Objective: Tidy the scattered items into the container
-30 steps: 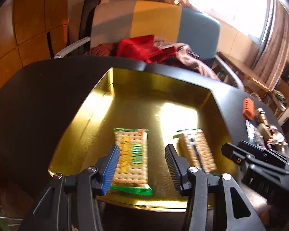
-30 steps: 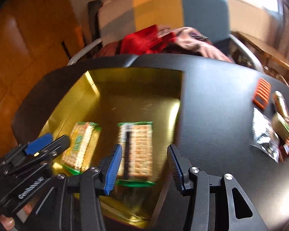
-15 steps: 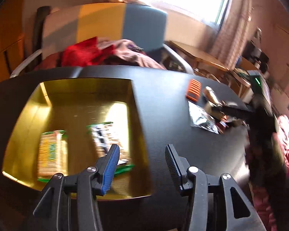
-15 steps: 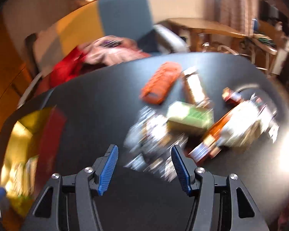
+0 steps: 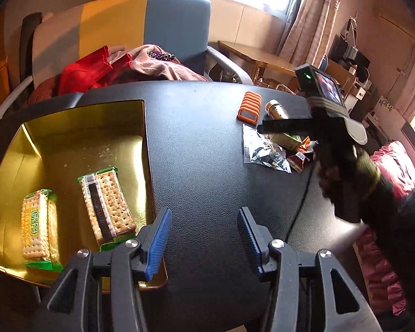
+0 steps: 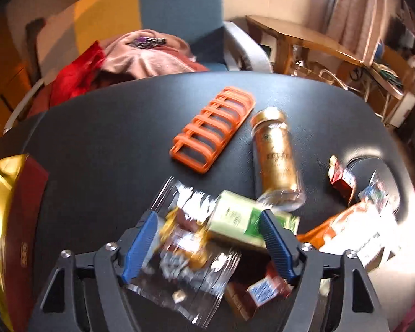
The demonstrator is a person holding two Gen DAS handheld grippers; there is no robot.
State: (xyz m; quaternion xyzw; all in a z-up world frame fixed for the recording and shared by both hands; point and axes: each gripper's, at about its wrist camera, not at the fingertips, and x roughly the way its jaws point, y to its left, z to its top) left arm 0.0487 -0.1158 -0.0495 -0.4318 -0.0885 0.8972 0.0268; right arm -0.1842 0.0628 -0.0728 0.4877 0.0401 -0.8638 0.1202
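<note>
On the black table (image 5: pixel 207 144), the gold container (image 5: pixel 69 144) sits at the left side and holds two cracker packets (image 5: pixel 108 202) lying flat side by side, one near its right wall, the other (image 5: pixel 38 224) further left. The left claw (image 5: pixel 202 238) stands spread and empty over bare tabletop, just to the right of the container's near right corner; neither packet lies between its fingers.

The right claw (image 6: pixel 210 246) has just been opening and now stands wide, pinching nothing. It hangs over the pile of scattered items. A clear crinkled wrapper (image 6: pixel 185 271) of small sweets lies between and below its fingers, and a green and white box (image 6: pixel 235 218) lies just ahead of the right-hand finger, its end crossing behind that fingertip. Whether either pad touches the pile cannot be told. An orange slotted rack (image 6: pixel 213 130) and a gold jar (image 6: pixel 276 155) lying on its side rest further off, side by side and apart from the claw. A small red packet (image 6: pixel 343 179) lies to the right.

The right wrist view is blurred by motion; the nearer wrappers and the orange and white packaging (image 6: pixel 354 229) at the right cannot be read. The container shows there only as a cut-off gold edge at the left border. In the left wrist view the right-hand tool and a dark sleeve (image 5: pixel 373 182) cover part of the pile.
</note>
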